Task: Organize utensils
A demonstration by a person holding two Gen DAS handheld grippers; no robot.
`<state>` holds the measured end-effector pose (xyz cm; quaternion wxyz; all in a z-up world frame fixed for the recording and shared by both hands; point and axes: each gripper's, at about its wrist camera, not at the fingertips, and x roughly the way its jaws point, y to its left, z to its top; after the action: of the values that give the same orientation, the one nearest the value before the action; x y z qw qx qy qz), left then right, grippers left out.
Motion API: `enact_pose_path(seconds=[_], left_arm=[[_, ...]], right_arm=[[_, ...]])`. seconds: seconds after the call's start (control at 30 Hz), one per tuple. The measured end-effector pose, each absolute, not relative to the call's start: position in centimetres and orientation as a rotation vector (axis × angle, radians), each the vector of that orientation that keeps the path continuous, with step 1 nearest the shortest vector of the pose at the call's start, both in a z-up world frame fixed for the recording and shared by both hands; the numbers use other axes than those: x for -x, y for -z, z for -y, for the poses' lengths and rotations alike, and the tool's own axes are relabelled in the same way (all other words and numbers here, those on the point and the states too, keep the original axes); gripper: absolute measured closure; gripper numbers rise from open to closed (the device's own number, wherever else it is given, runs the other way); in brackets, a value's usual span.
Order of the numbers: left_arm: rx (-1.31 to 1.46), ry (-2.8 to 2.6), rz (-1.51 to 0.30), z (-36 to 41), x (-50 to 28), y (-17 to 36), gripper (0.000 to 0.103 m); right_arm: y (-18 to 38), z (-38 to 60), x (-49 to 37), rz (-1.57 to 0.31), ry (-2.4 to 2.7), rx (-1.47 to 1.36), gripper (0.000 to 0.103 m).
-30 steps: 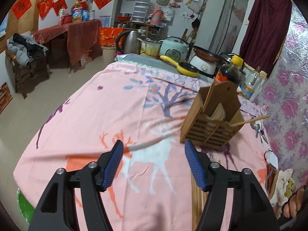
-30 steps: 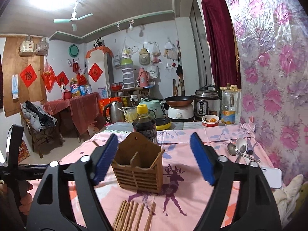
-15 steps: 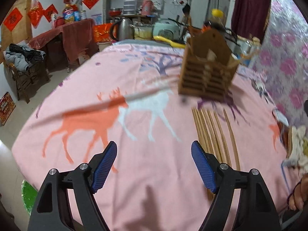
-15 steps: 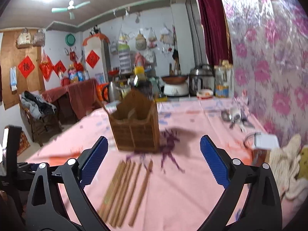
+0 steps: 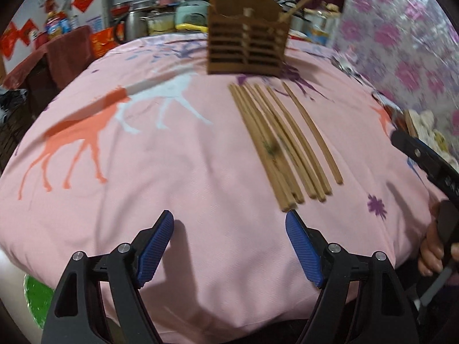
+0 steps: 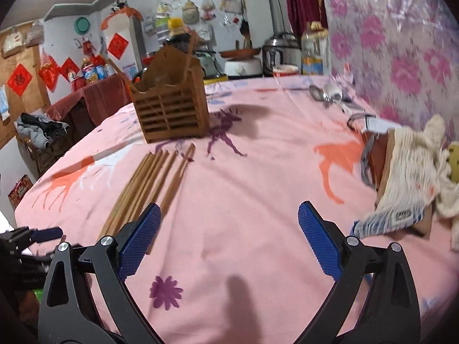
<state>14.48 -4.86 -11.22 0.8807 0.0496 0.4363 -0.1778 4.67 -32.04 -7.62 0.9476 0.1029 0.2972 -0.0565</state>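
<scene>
Several wooden chopsticks (image 5: pixel 282 140) lie side by side on the pink deer-print tablecloth (image 5: pixel 143 157), in front of a slatted wooden utensil holder (image 5: pixel 246 44) that has a couple of sticks in it. My left gripper (image 5: pixel 229 246) is open and empty, low over the cloth just short of the chopsticks' near ends. In the right wrist view the chopsticks (image 6: pixel 149 183) lie left of centre and the holder (image 6: pixel 172 109) stands behind them. My right gripper (image 6: pixel 229 238) is open and empty, its left finger beside the chopsticks' near ends.
Metal spoons (image 6: pixel 324 93) lie at the far right of the table. A cream knitted cloth over a brown box (image 6: pixel 413 172) sits at the right edge. Kitchen pots and a rice cooker (image 6: pixel 278 53) stand behind the table. The flowered wall (image 6: pixel 401 43) is close on the right.
Both grippers have pulled back and dipped toward the table's near edge. The holder now looks farther off and the full row of chopsticks has come into view.
</scene>
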Motion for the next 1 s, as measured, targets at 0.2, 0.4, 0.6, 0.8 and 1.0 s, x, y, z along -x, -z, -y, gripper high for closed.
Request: enact_pose_path(seconds=[0.2, 0.4, 0.6, 0.8, 1.0], left_arm=[[-0.121, 0.386, -0.899, 6.0, -14.8, 11.7, 0.019], [-0.146, 0.273, -0.884, 4.5, -16.8, 11.8, 0.018], [-0.038, 0.21, -0.894, 0.6, -18.3, 11.0, 0.018], [-0.045, 0.305, -0.882, 2.7, -17.2, 11.1, 0.019], [-0.13, 0.29, -0.855, 5.0, -17.9, 11.8, 0.043]], right_arm=[[8.5, 31.8, -5.1, -0.63, 0.116, -0.203, 0.01], [9.1, 32.1, -5.5, -0.651, 0.115, -0.222, 0.01], [9.3, 31.8, -5.6, -0.654, 0.105, -0.222, 0.01], [9.3, 31.5, -5.7, -0.651, 0.101, -0.197, 0.01], [9.3, 31.4, -5.7, -0.652, 0.098, -0.196, 0.01]])
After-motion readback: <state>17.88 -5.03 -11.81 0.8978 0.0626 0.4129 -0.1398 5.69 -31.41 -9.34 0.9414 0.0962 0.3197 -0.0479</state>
